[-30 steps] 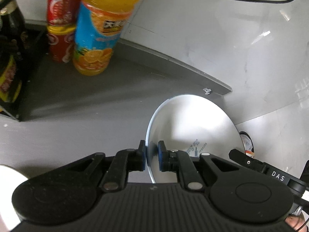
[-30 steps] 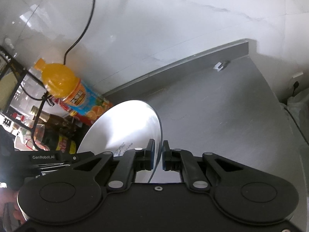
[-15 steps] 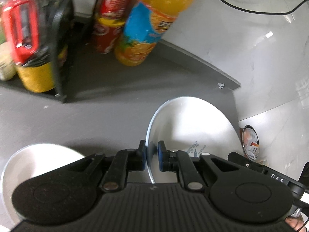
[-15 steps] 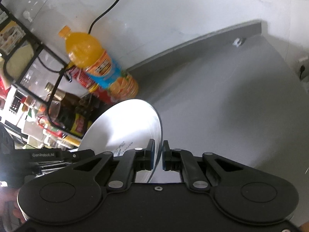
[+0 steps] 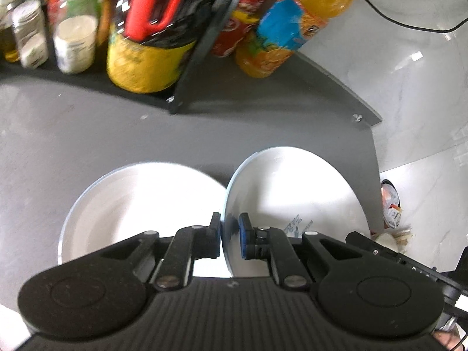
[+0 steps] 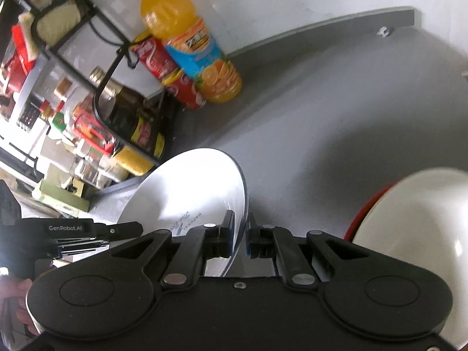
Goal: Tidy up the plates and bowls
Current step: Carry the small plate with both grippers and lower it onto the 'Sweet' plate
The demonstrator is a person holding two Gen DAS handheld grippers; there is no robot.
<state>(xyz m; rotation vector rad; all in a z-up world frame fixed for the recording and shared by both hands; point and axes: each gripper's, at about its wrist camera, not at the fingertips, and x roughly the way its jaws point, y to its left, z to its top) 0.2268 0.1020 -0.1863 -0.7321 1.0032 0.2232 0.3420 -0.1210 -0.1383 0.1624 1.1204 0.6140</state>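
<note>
I have one white plate (image 5: 292, 193) pinched between both tools: the left gripper (image 5: 229, 235) has its jaws nearly closed on the rim at the lower centre of its frame, and the right gripper (image 6: 240, 235) is clamped the same way on the opposite rim, so the plate (image 6: 199, 193) stands on edge, tilted, with its printed underside showing. Below and to the left in the left view sits a second plate (image 5: 131, 199) flat on the grey counter (image 5: 204, 134); I judge that is where this one belongs. At the lower right of the right view a white bowl (image 6: 409, 234) with a red edge sits close to my tool. My worry is the thin hold: each grip has only a sliver of slick rim, and if the two hands drift apart or twist unevenly the plate could slip and chip the one beneath. Swinging it flat could also knock the bowl. The orange drink bottle (image 6: 190, 41) and cans (image 6: 172, 73) at the upper left look well clear.
</note>
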